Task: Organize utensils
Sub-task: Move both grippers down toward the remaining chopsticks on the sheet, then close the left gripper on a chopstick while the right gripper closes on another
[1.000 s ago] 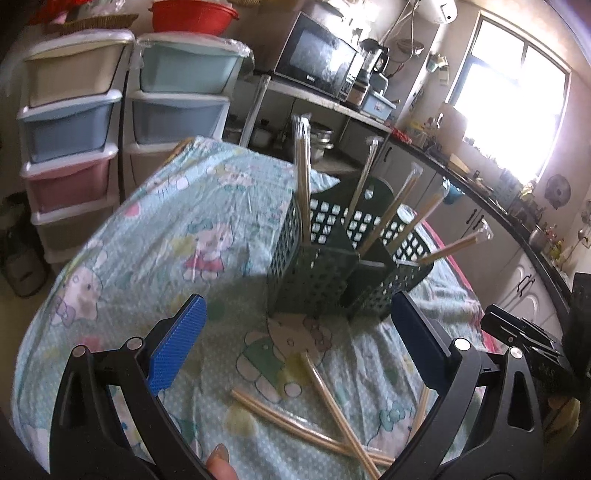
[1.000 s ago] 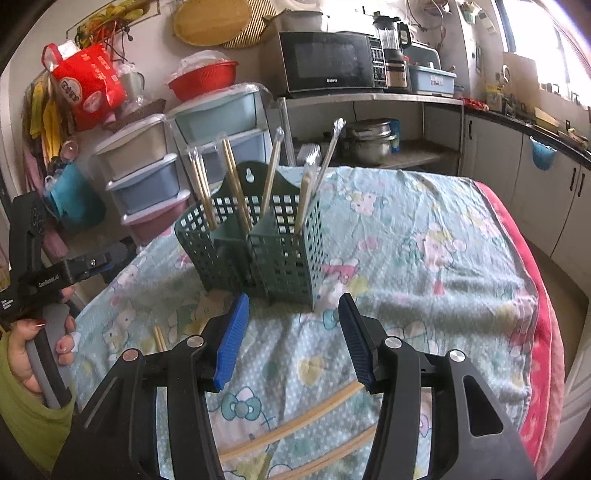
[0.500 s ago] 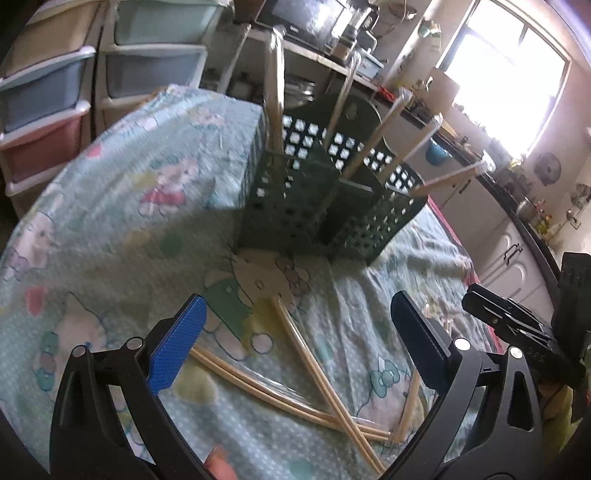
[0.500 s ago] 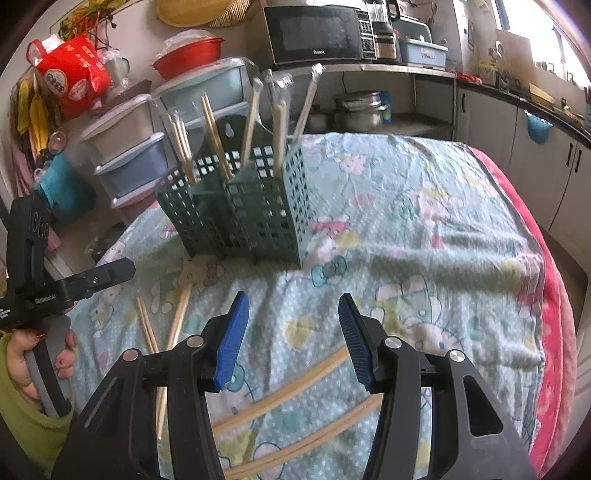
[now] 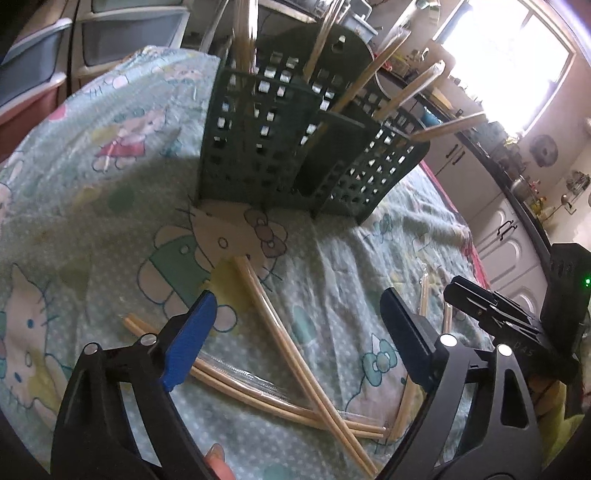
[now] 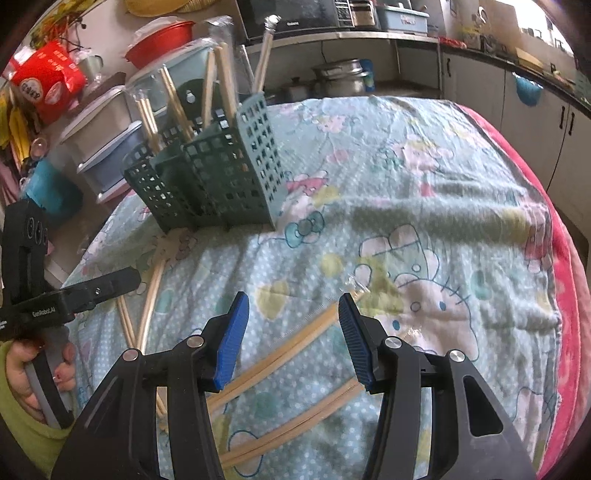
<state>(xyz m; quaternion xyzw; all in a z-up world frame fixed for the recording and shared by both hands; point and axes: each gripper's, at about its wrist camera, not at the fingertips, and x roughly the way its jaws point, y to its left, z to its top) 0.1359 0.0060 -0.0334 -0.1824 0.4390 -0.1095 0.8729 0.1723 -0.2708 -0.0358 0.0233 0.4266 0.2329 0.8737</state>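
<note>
A dark green lattice utensil holder stands on the patterned tablecloth with several wrapped chopstick pairs upright in it. More wrapped chopstick pairs lie loose on the cloth. My left gripper is open and empty, low over one loose pair that runs between its fingers. My right gripper is open and empty, just above another loose pair. Each gripper's body shows at the edge of the other's view.
The table has a Hello Kitty cloth with a pink edge at the right. Plastic drawer units stand beyond the far left side. A counter with a microwave and cabinets lie behind.
Both grippers have dropped lower and closer to the loose chopsticks on the cloth. Both have stayed open and empty.
</note>
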